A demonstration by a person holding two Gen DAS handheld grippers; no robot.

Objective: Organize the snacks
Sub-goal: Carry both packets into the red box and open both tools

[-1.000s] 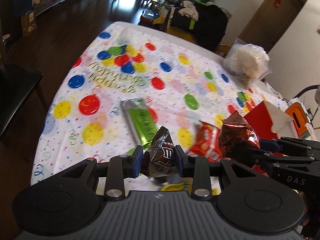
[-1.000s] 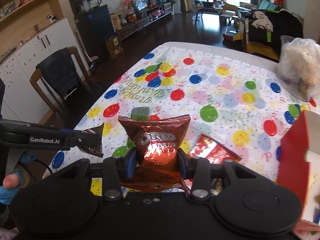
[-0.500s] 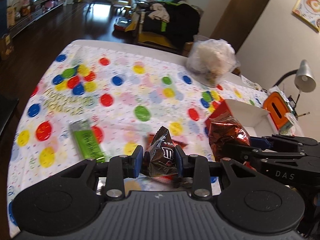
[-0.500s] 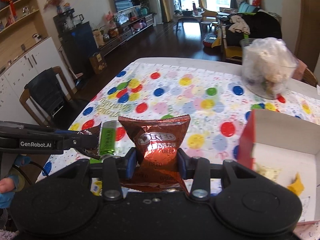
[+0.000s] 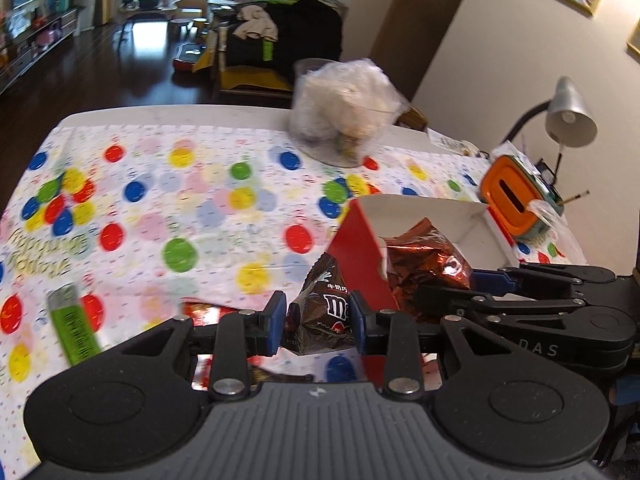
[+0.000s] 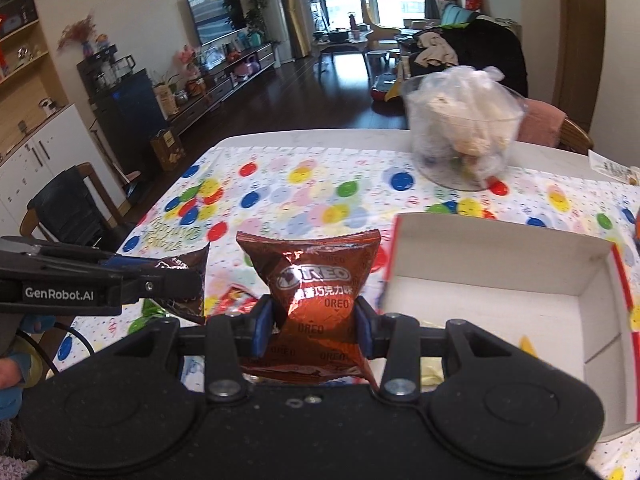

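Oreo packet [image 6: 316, 300] clamped in right gripper [image 6: 314, 330], just left of white box [image 6: 500, 264]; M&M's pouch [image 5: 324, 312] clamped in left gripper [image 5: 318, 322] beside it. Best carry both over the rim before letting go (2 snacks left on tablecloth [image 5: 200, 216]).

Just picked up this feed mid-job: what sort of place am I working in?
Most likely a home, at a dining table opening onto a living room. The signs: a party tablecloth on the table, a television over a low cabinet, and a sofa piled with clothes.
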